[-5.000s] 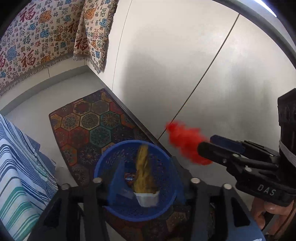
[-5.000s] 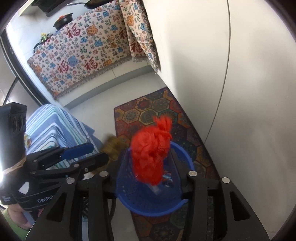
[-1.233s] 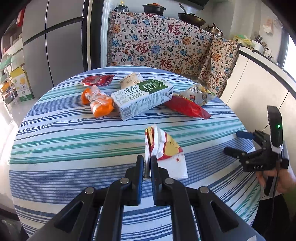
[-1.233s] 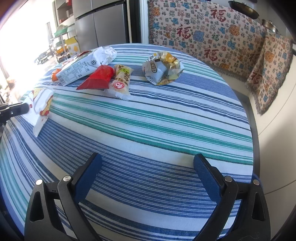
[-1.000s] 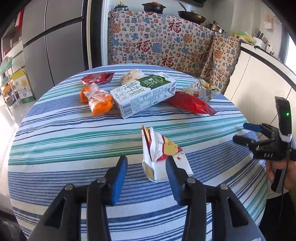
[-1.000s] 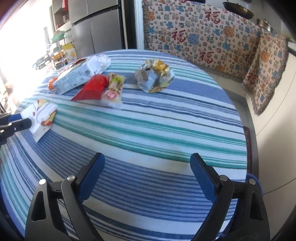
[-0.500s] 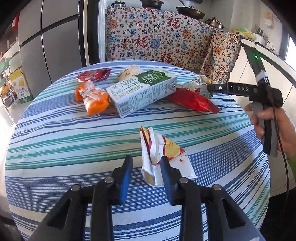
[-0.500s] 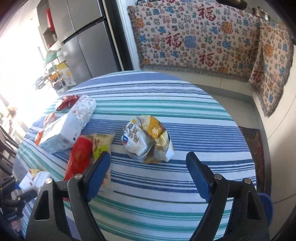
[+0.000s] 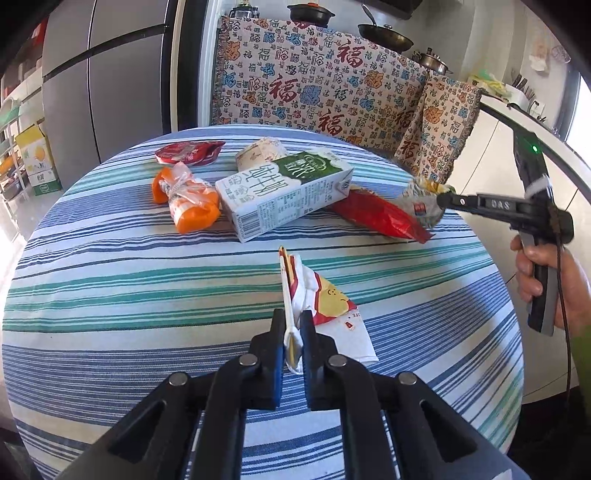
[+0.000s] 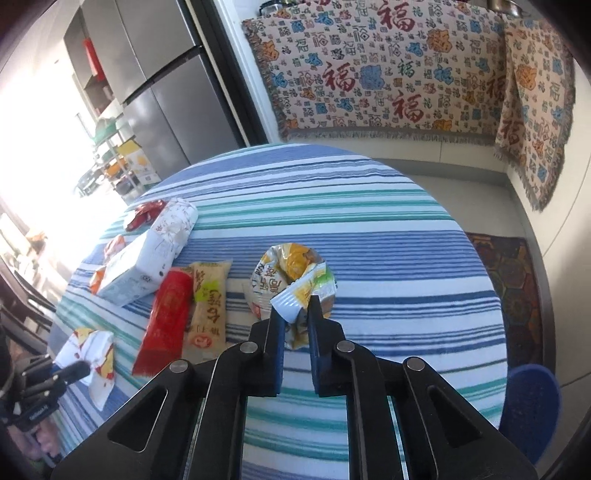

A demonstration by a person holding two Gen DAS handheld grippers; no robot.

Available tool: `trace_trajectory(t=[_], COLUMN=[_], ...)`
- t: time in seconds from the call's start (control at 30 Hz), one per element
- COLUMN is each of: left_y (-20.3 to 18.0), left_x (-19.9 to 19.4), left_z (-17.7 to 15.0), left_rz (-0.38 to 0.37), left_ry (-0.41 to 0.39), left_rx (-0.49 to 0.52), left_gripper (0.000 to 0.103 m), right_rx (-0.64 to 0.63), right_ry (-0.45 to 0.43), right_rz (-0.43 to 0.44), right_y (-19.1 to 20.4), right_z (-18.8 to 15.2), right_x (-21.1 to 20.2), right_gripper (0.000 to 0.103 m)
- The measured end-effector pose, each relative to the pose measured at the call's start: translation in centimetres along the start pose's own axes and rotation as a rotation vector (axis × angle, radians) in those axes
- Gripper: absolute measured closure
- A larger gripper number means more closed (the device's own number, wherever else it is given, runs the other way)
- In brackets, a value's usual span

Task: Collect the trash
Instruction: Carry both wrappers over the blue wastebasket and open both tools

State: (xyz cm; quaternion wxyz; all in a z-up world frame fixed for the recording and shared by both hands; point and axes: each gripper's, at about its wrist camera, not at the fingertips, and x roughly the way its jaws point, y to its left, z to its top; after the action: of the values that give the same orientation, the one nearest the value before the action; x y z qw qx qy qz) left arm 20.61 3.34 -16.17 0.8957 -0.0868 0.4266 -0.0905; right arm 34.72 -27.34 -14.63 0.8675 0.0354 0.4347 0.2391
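Left wrist view: the left tool (image 9: 291,328) is clamped on the edge of a white-and-yellow crumpled paper wrapper (image 9: 325,310) lying on the striped round desk (image 9: 110,295); that thin edge could slip free or tear when lifted.

Right wrist view: the right tool (image 10: 295,325) pinches one corner of the crinkled silver-and-yellow foil snack bag (image 10: 288,277), which may swing loose before it reaches the blue plastic bin (image 10: 532,402).

the round table (image 9: 110,280) under a blue, teal and white striped cloth is the landmark. beyond its far edge a patterned throw (image 9: 317,88) with red characters drapes a counter, and on top of that counter stand a dark pot (image 9: 311,13), a frying pan (image 9: 386,37) and a steel pot (image 9: 432,62). to the left of the table, past its far edge, a grey refrigerator (image 9: 107,85) stands tall. further left of the table a yellow cardboard box (image 9: 37,158) sits on the floor. on the floor to the right of the table lies a patterned rug (image 10: 517,295), seen from the right wrist view.
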Motion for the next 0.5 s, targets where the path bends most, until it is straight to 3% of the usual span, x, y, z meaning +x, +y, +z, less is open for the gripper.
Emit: trace_trajectory(t=[0.2, 0.5], left_y=[-2.3, -6.8], left_x=[-1.0, -1.3], left_z=[0.5, 0.9], left_rz=[-0.04, -0.092], left_ry=[-0.02, -0.024], left_rx=[0.029, 0.099], left_gripper=[0.095, 0.095], right_rx=[-0.014, 0.008], right_ry=[-0.029, -0.031], right_rz=[0.016, 0.0], right_y=[0.7, 0.2], right_z=[-2.6, -5.9], right_x=[-4.2, -7.3], right_gripper=[0.094, 0.094])
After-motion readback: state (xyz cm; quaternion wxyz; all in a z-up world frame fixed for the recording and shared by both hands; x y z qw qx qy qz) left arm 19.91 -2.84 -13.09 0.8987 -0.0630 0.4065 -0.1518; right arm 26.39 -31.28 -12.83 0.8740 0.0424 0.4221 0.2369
